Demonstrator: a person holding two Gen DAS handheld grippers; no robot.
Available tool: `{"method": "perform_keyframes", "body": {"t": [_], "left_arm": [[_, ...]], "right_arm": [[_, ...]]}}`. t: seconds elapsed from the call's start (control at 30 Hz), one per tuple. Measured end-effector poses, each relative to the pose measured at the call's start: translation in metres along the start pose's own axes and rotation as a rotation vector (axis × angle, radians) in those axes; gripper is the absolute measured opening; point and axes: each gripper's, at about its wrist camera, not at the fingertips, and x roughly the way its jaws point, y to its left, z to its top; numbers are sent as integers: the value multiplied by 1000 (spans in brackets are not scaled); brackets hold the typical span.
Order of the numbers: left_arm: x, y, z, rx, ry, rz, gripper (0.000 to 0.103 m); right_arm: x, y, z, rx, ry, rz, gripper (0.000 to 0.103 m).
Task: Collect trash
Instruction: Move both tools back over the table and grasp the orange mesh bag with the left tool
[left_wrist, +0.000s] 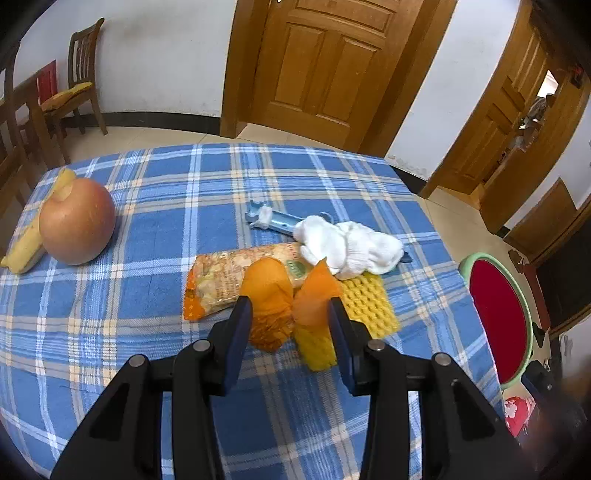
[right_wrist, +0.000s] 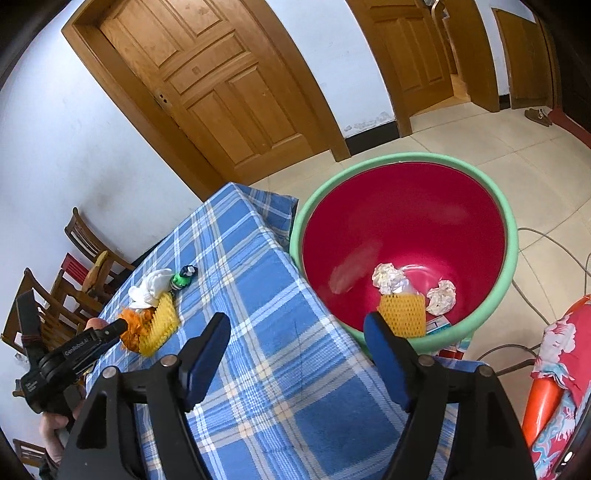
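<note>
- The left gripper (left_wrist: 291, 314) stands open over the trash pile, its two fingers straddling the orange peel (left_wrist: 267, 295) and the folded orange scrap beside it; nothing is clamped yet, though whether the pads touch the peel cannot be told.
- The peel lies straight ahead between the fingers, so the coming move looks like a plain closing, with no sideways shift needed.
- Just beyond lies the snack wrapper (left_wrist: 229, 273), its long axis running leftward across the gripper's line; the yellow foam net (left_wrist: 369, 302) lies to the right, partly under the right finger.
- Further out, white tissue (left_wrist: 347, 247) rests on a blue tool (left_wrist: 273, 221); an apple (left_wrist: 77, 221) and banana (left_wrist: 26, 240) sit well apart at the left of the surface (left_wrist: 184, 184).
- The right gripper (right_wrist: 299, 350) is wide open and empty, hovering at the surface edge beside the red bin (right_wrist: 509, 236), which holds crumpled paper (right_wrist: 386, 278) and another net piece (right_wrist: 402, 314).
- The left gripper is plainly nearer the pile; the bin lies off to its right.
</note>
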Motion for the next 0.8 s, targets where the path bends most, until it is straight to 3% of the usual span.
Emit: {"method": "perform_keyframes", "body": {"t": [0.3,0.5,0.63,0.8], "left_arm": [[13,5,-7,5,29,41,46],[19,10,-13,-14,31,-20,45],[15,8,-14,5,13,-44,24],[-4,8,-14,33,-24,-76,20]], "right_arm": [[8,16,-2,-35,22,4,79],[13,25,-6,-60,31,6,79],[15,32,-7,-77,38,4,79],[18,45,-9,-112,42,8,79]]}}
